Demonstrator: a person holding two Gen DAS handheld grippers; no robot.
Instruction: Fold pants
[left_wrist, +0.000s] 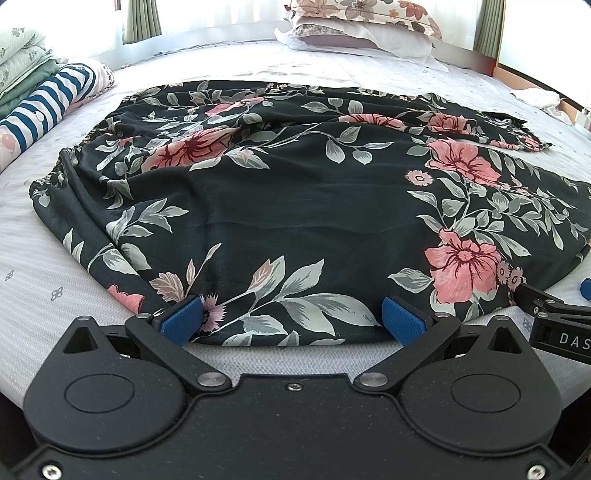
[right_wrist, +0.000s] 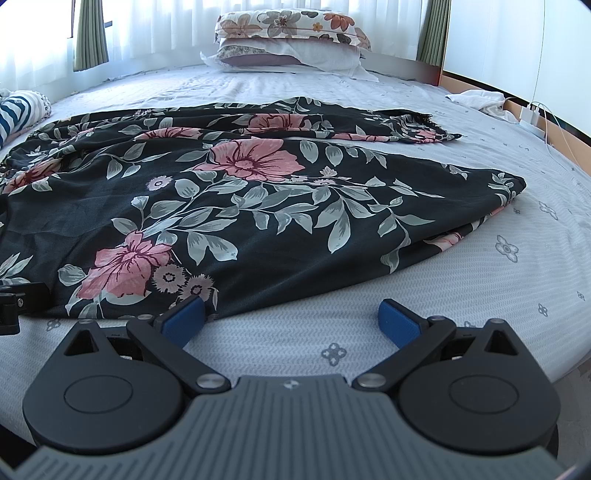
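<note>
On the bed (right_wrist: 480, 295), near edge: my left claw (left_wrist: 291, 314) and right claw (right_wrist: 291, 314) gape, empty; each should pinch the pants (left_wrist: 280, 192) hem squarely before lifting.

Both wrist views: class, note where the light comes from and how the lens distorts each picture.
Left wrist view: daylight through the curtains; bed bulges, corners dark. Right wrist view: bright window washes out; floral pants sharp, bed edge curved.
</note>
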